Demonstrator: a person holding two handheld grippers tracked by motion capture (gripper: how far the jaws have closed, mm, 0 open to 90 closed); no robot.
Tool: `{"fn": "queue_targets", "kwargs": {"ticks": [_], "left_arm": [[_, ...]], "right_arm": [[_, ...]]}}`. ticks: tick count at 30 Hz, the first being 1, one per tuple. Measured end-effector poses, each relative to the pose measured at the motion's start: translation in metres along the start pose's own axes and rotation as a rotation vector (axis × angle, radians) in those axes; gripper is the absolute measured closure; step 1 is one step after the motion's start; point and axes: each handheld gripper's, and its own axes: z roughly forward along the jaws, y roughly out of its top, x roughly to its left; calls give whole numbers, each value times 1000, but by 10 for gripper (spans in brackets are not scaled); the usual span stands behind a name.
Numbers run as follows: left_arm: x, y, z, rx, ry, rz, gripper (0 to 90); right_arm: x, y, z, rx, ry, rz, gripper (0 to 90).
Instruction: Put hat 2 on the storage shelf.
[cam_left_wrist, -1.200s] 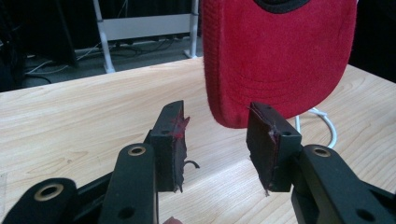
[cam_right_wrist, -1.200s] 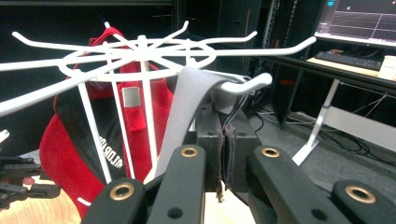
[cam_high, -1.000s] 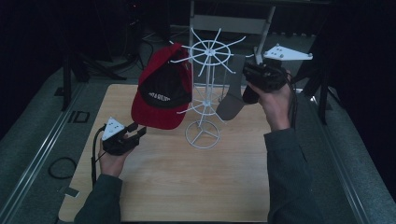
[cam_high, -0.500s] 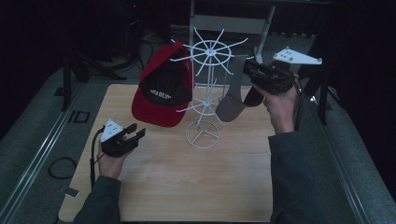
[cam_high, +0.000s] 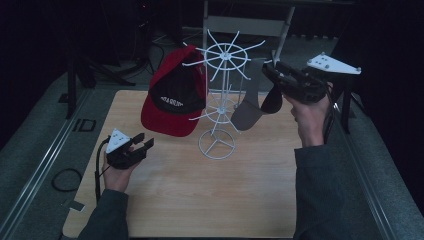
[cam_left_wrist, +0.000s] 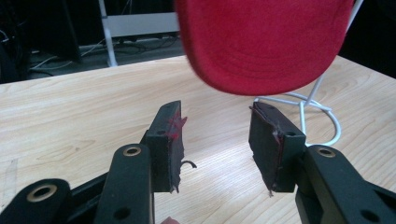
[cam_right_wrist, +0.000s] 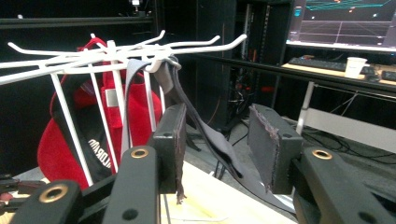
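A white wire rack (cam_high: 220, 100) stands at the middle of the wooden table (cam_high: 200, 200). On its left side hangs a red cap (cam_high: 172, 100), whose brim (cam_left_wrist: 261, 42) sits just above my left gripper (cam_left_wrist: 217, 140). That gripper (cam_high: 145, 141) rests low near the table, open with nothing between its jaws. A grey cap (cam_high: 247, 107) hangs from a hook on the rack's right side. My right gripper (cam_high: 270, 70) is raised beside it, and its jaws have just been opening. The grey cap's strap (cam_right_wrist: 205, 126) runs between the parted pads (cam_right_wrist: 261, 140) without being pressed.
The rack's round wire base (cam_high: 216, 145) sits on the table behind the left gripper. A metal frame (cam_high: 245, 25) stands behind the table. A cable loop (cam_high: 65, 179) lies on the floor at left. A desk with a monitor (cam_right_wrist: 345, 21) and a cup (cam_right_wrist: 356, 66) is farther off.
The right gripper's jaws have opened off the grey cap and the hand has drawn a little to the right. The grey cap stays hanging on the rack. The left gripper has kept still.
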Motion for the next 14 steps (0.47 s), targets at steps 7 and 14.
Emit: {"fn": "queue_targets", "kwargs": {"ticks": [7,14], "left_arm": [[4,-2,-1,2,6,-13,541],[8,-4,-2,0,17,-24,538]], "right_arm": [[-6,-2,-10,-7,-23,3,567],[-8,-4,-14,-11,-25,1,567]]}}
